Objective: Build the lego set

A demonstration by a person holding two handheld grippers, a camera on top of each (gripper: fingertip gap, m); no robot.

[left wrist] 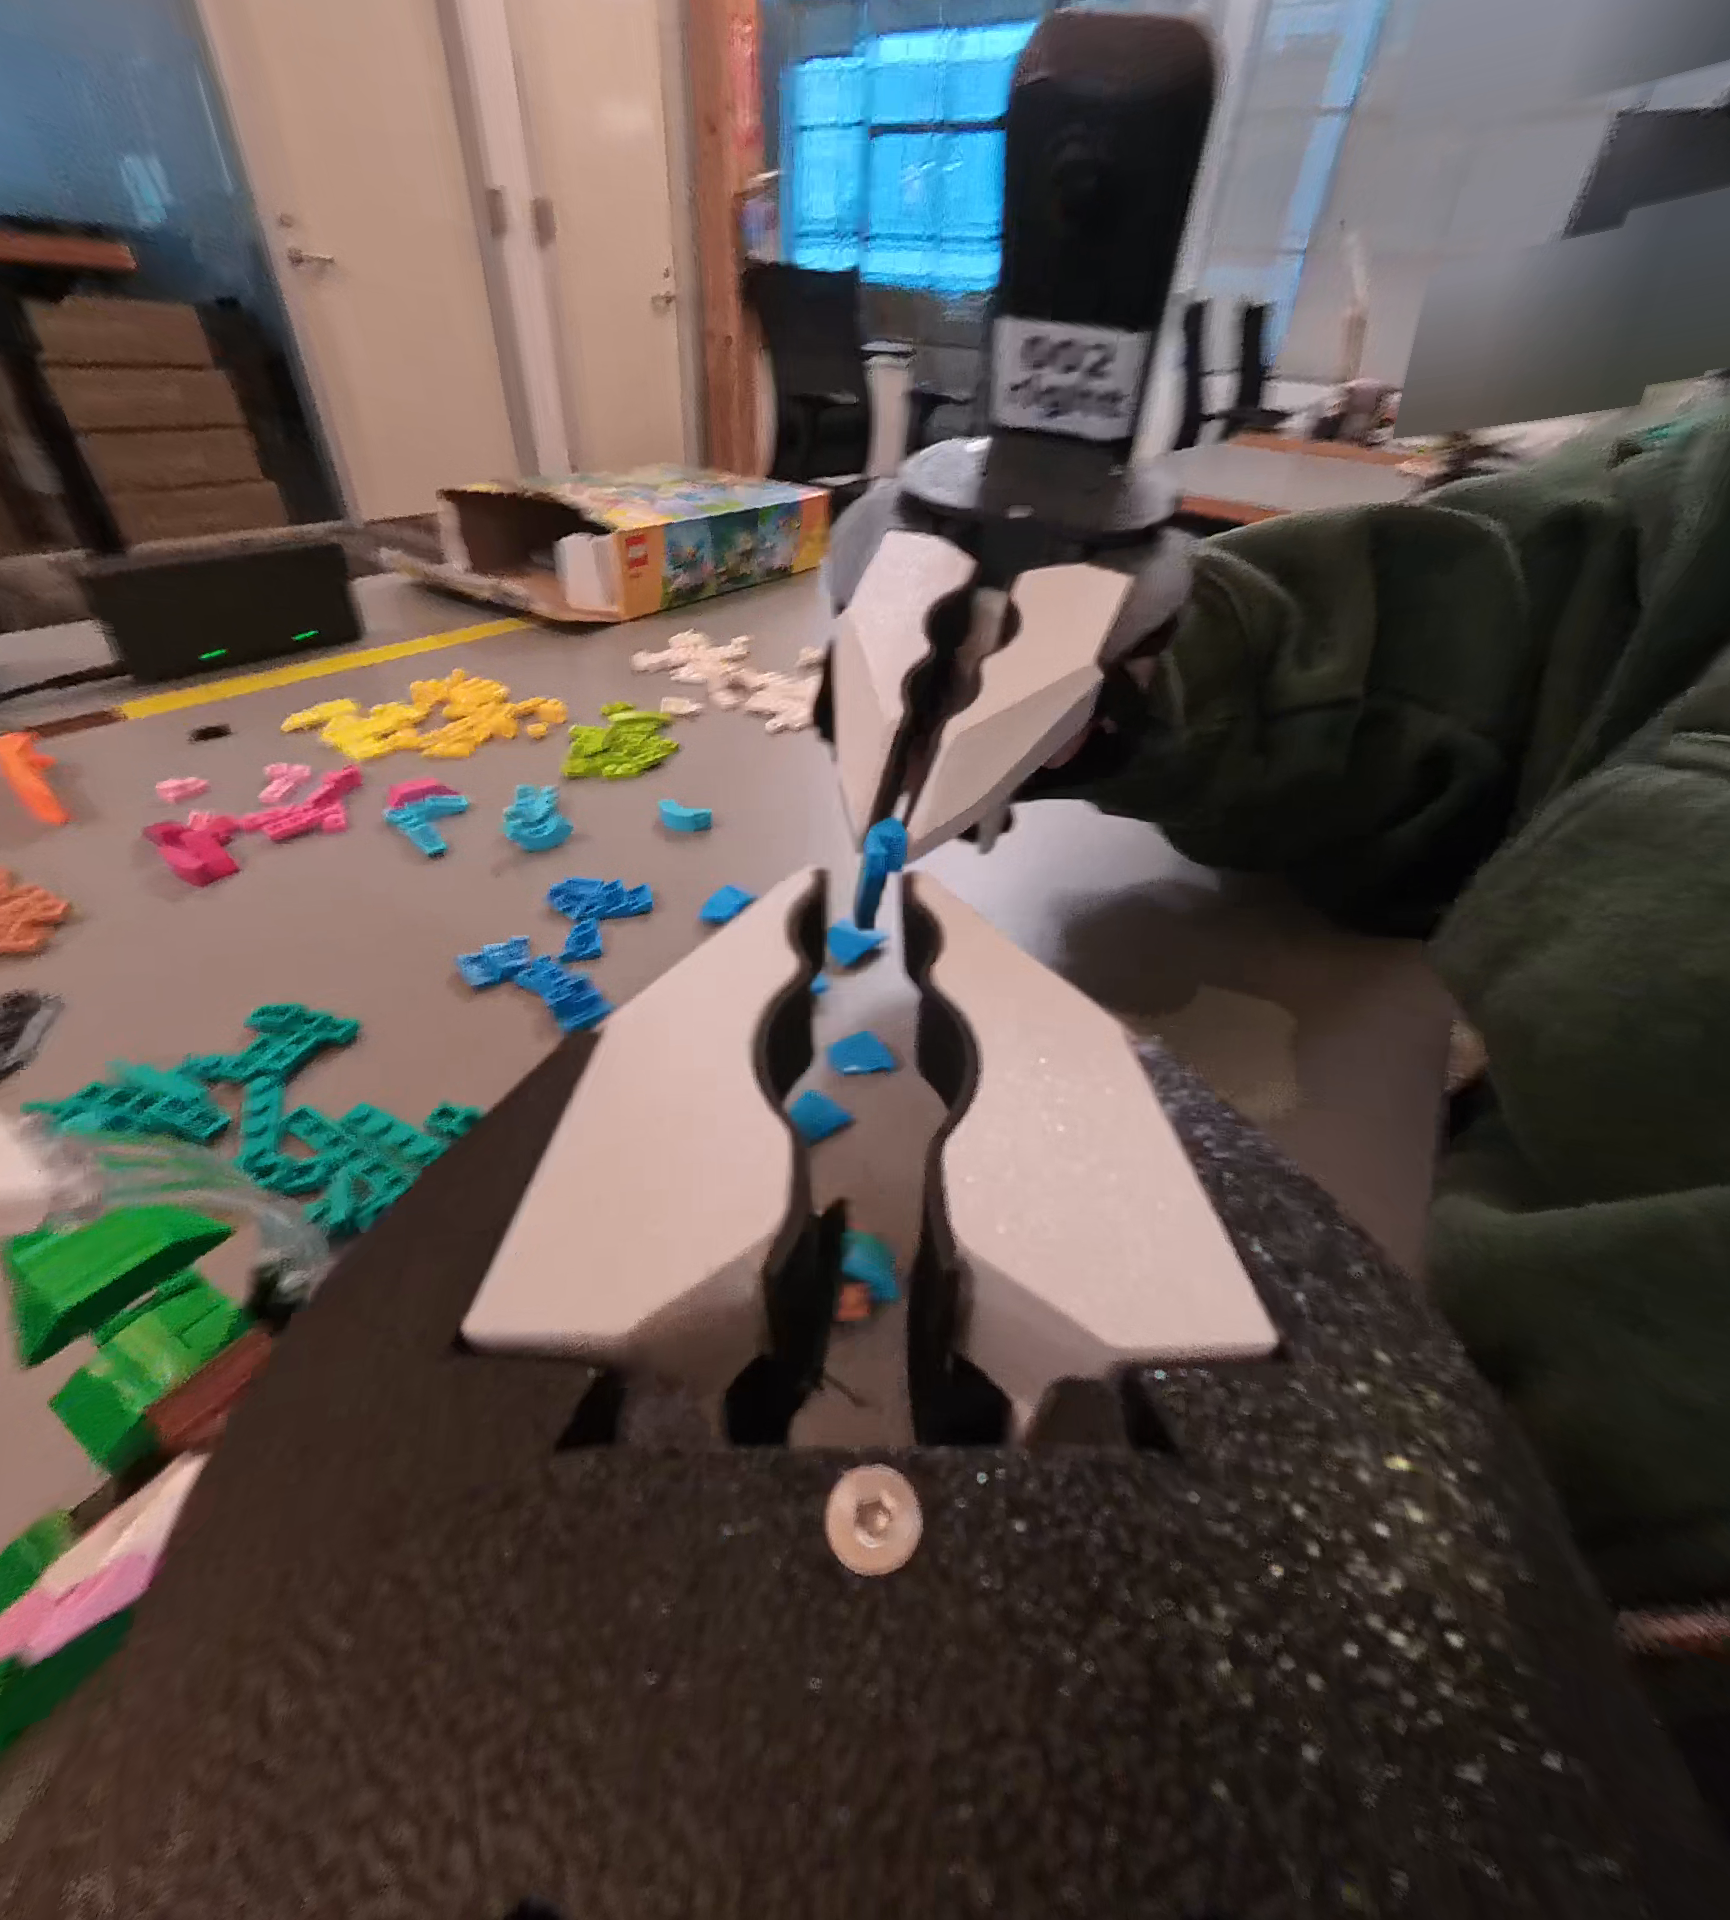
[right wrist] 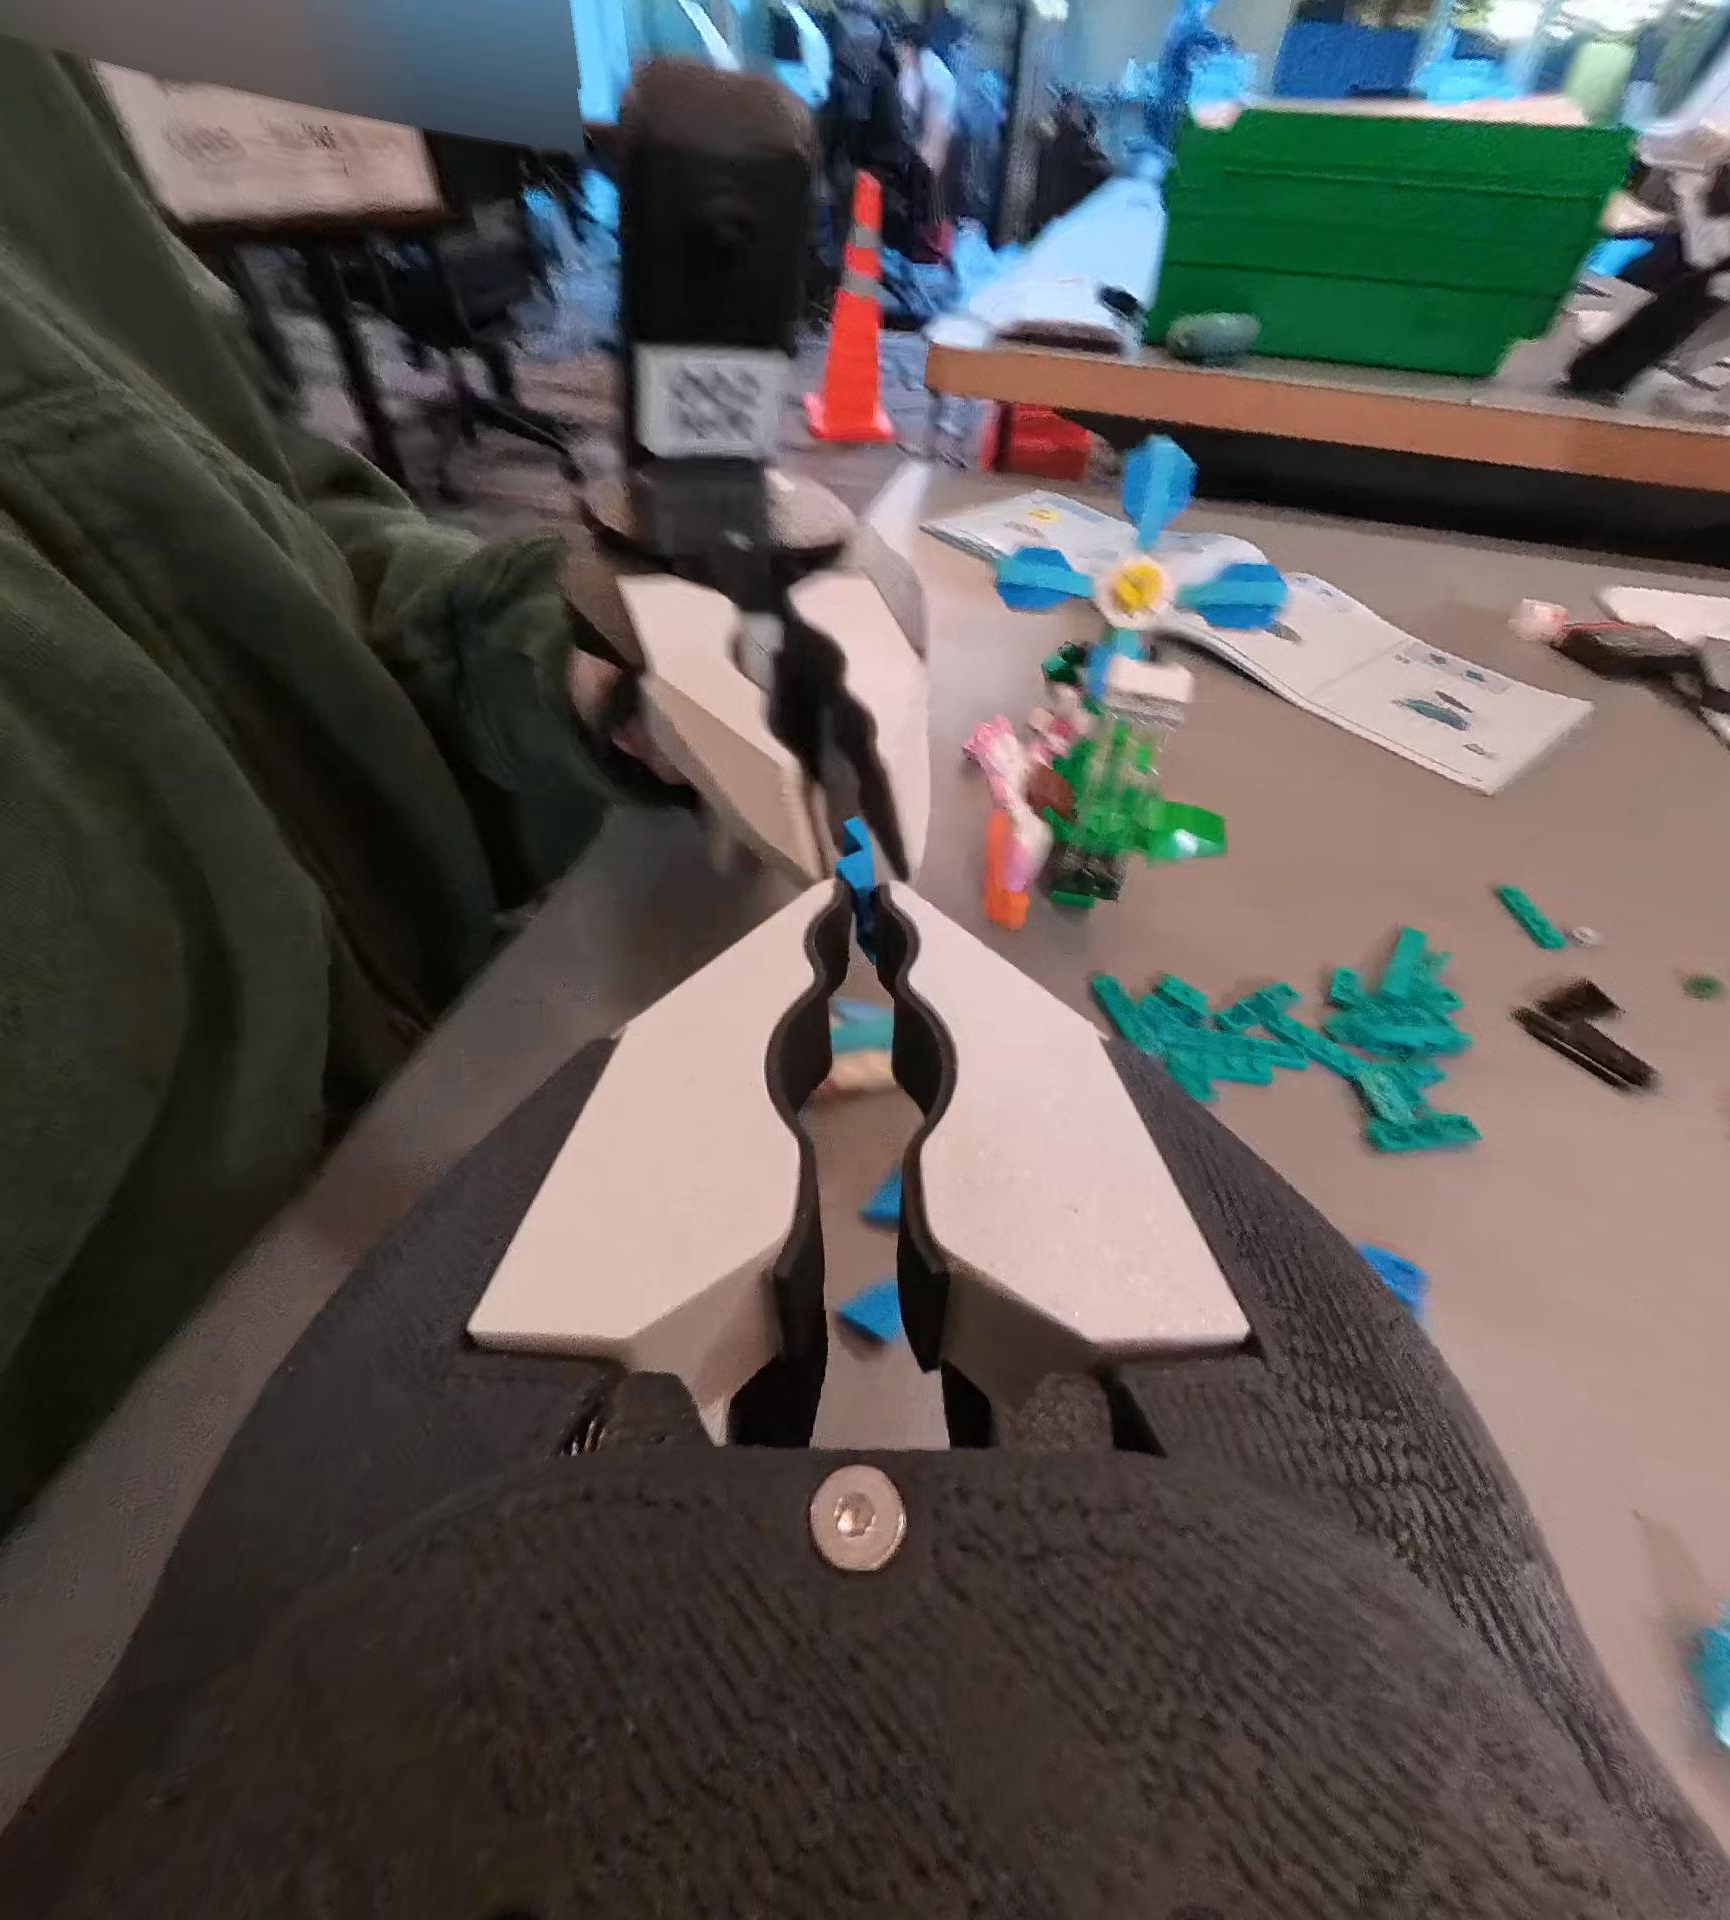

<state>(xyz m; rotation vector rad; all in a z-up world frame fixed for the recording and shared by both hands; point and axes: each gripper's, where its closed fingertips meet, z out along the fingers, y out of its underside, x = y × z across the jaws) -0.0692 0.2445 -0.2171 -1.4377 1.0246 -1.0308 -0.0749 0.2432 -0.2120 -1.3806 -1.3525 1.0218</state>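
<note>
The build is partly done. In the right wrist view a flower model (right wrist: 1121,675) stands on the grey worktop (right wrist: 1463,1299) at about one o'clock from the tongs: a blue bloom with a yellow centre on top, green leaves and a few pink bits at its base. An open instruction booklet (right wrist: 1360,665) lies just behind it.

Much is left. In the left wrist view loose bricks lie sorted by colour across the worktop: a yellow pile (left wrist: 425,717) at eleven o'clock, white pieces (left wrist: 726,665) at twelve, pink ones (left wrist: 258,821), blue ones (left wrist: 549,966) and a big teal pile (left wrist: 258,1112) at nine. The opened lego box (left wrist: 632,540) sits far back.

The right tongs (right wrist: 866,904) are narrow, pinching a small blue piece (right wrist: 856,873) at their tips. The left tongs (left wrist: 866,914) are a little wider, their tips either side of the same blue piece's lower end; whether they grip it I cannot tell. Judging from this, the two tongs meet tip to tip above the worktop's near edge to join or pass a petal part, probably for another bloom.
</note>
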